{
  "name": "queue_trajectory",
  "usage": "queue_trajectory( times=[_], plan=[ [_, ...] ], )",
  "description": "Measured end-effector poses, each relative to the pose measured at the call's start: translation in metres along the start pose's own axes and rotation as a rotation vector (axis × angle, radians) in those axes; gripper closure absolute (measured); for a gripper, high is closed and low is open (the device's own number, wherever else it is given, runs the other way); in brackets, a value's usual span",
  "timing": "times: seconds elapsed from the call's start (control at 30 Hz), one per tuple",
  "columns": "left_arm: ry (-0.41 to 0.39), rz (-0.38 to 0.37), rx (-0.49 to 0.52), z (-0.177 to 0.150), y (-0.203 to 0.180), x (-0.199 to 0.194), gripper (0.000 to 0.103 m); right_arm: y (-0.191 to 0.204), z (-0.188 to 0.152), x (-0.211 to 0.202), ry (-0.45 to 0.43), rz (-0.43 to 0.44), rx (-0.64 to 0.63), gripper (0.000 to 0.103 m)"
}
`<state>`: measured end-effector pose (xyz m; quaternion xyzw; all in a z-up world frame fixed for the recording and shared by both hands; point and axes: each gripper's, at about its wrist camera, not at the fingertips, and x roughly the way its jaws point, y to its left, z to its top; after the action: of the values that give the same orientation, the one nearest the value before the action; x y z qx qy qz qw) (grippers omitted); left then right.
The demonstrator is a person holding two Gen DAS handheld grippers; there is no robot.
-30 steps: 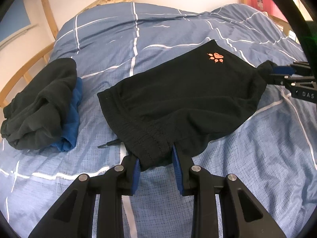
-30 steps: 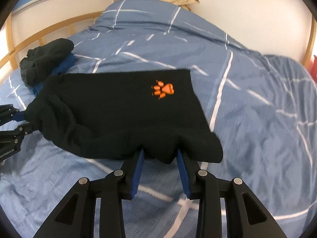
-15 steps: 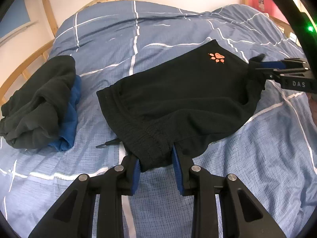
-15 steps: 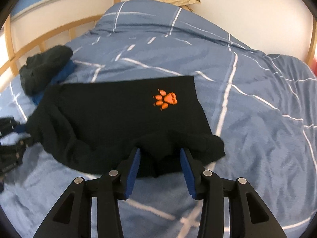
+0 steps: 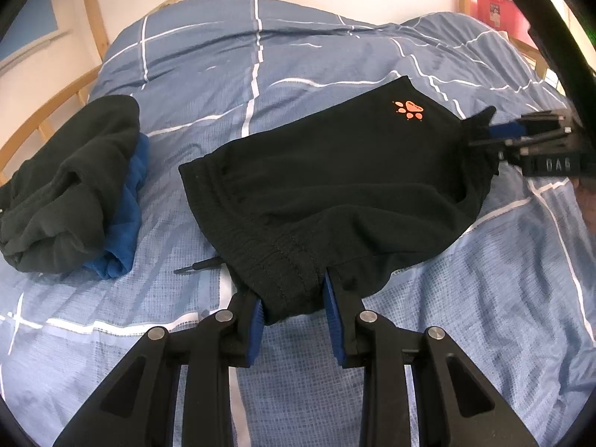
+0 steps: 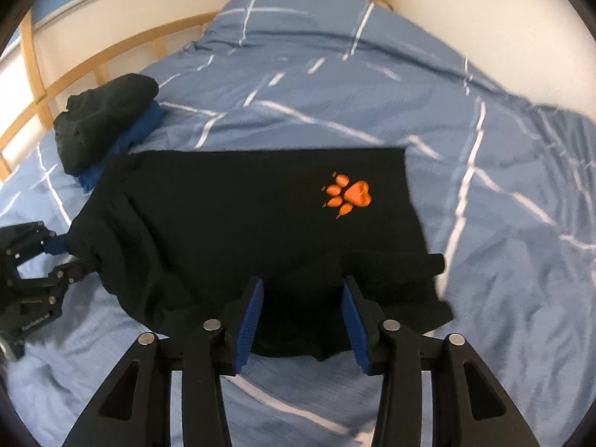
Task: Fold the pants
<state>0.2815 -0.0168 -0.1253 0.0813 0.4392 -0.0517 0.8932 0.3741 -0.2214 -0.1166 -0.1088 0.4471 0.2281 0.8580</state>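
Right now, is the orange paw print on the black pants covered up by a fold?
No, the orange paw print lies fully exposed on top of the black pants.

Pretty bright, even daylight in both views, no harsh shadows, just a soft dark patch under the black fleece pants with the orange paw print [image 5: 335, 193]. Heavy fisheye bending with black vignette corners. The right wrist view looks smeared along its right side, the left one's sharper.
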Motion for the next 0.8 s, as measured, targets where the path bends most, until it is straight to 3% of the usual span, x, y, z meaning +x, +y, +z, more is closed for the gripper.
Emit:
queue_trajectory(
  times=[0.5,0.6,0.8],
  plan=[
    [-0.022,0.05,0.062,-0.001,-0.012,0.002,0.074,0.017,-0.034,-0.01,0.115,-0.042,-0.247,0.057],
    [-0.019,0.043,0.053,-0.002,-0.011,0.003,0.074,0.014,-0.035,-0.006,0.133,-0.026,-0.228,0.057],
    [-0.008,0.008,0.019,-0.001,-0.004,0.003,0.074,0.019,-0.022,-0.013,0.027,0.002,-0.222,0.057]
  ],
)
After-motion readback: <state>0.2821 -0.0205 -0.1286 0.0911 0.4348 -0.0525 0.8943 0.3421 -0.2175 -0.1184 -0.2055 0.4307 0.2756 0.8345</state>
